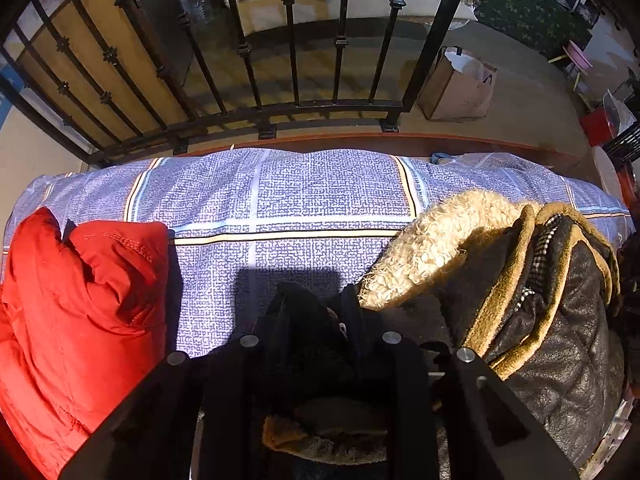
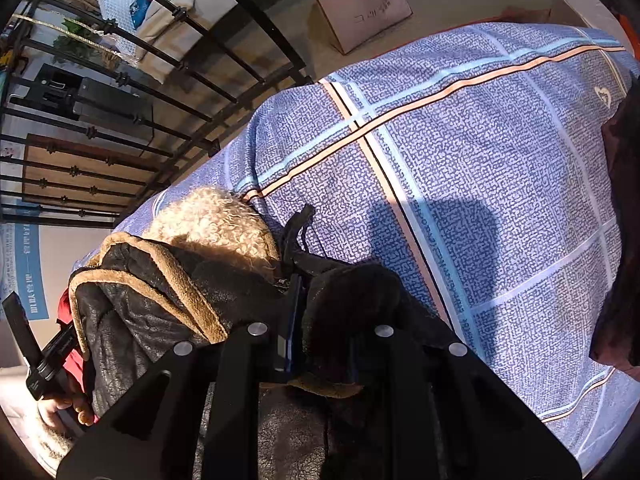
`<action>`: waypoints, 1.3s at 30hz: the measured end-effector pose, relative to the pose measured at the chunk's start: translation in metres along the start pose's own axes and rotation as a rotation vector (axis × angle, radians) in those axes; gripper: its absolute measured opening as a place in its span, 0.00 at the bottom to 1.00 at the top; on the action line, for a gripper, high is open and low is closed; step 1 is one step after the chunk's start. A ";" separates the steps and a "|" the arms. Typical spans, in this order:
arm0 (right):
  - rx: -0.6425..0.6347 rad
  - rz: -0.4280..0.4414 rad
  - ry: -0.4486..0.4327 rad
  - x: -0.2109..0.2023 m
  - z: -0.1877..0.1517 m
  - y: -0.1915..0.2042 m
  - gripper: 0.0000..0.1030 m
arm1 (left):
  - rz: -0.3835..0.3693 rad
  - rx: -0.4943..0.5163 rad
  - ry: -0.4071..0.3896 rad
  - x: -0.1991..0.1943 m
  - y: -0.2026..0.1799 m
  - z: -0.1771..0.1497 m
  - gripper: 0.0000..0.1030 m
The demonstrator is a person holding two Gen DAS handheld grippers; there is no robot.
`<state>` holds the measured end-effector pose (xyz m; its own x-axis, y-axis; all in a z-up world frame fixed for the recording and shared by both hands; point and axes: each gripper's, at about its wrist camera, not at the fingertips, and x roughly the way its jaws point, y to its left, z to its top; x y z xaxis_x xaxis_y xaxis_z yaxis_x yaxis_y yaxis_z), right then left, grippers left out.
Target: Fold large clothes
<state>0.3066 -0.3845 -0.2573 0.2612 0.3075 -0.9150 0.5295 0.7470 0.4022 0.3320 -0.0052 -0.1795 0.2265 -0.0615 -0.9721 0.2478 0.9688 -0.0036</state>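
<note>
Brown shearling coat [image 1: 540,312] bunched at the blue checked bedspread's [image 1: 304,192] near edge, both your grippers clamped on it.

Your left gripper [image 1: 316,320] and right gripper [image 2: 312,300] have their fingertips buried in dark folds. A red jacket [image 1: 80,304] lies cut off at the bedspread's left edge; writing on the paper bag [image 2: 360,8] is illegible.

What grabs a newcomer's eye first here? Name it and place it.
First, the bright red jacket heaped at the left end of the blue checked bedspread. Then the dark brown coat with its curly cream fleece collar, bunched at the right, with both hand-held grippers closed on its dark fabric.
</note>
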 end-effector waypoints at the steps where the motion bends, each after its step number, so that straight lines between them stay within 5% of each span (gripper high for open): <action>1: 0.006 0.001 0.000 0.001 0.000 -0.001 0.19 | 0.000 -0.003 0.002 0.001 0.000 0.000 0.24; 9: 0.103 0.056 -0.013 -0.002 -0.006 -0.014 0.21 | 0.000 0.005 -0.017 -0.011 -0.001 -0.005 0.27; 12: 0.217 0.153 -0.005 -0.015 -0.007 -0.027 0.28 | -0.067 -0.032 -0.032 -0.030 0.009 -0.007 0.39; 14: 0.286 0.242 -0.006 -0.024 -0.008 -0.035 0.42 | -0.133 -0.072 -0.034 -0.044 0.021 -0.009 0.43; 16: 0.355 0.360 0.000 -0.032 -0.008 -0.046 0.74 | -0.216 -0.132 -0.008 -0.052 0.035 -0.009 0.43; 17: 0.381 0.399 0.004 -0.036 -0.008 -0.050 0.79 | -0.252 -0.166 0.001 -0.055 0.041 -0.011 0.44; 21: 0.399 0.401 -0.058 -0.063 0.000 -0.057 0.85 | -0.363 -0.334 0.032 -0.067 0.068 -0.017 0.47; 24: 0.414 0.427 -0.087 -0.085 0.001 -0.061 0.85 | -0.287 -0.332 -0.069 -0.086 0.080 -0.015 0.65; 26: 0.337 0.391 -0.092 -0.098 -0.003 -0.051 0.85 | -0.214 -0.310 -0.117 -0.099 0.085 -0.008 0.68; 31: -0.165 0.197 -0.131 -0.119 -0.062 0.036 0.85 | -0.140 -0.201 -0.249 -0.149 0.073 -0.011 0.69; 34: -0.379 0.114 -0.167 -0.115 -0.133 0.068 0.85 | -0.107 -0.040 -0.308 -0.169 0.036 -0.052 0.74; 39: -0.612 0.007 -0.174 -0.087 -0.230 0.083 0.85 | -0.028 0.246 -0.344 -0.155 -0.036 -0.172 0.79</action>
<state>0.1422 -0.2132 -0.1519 0.4173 0.2519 -0.8732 -0.0165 0.9628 0.2698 0.1257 0.0107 -0.0690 0.5071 -0.2043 -0.8373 0.4666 0.8819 0.0674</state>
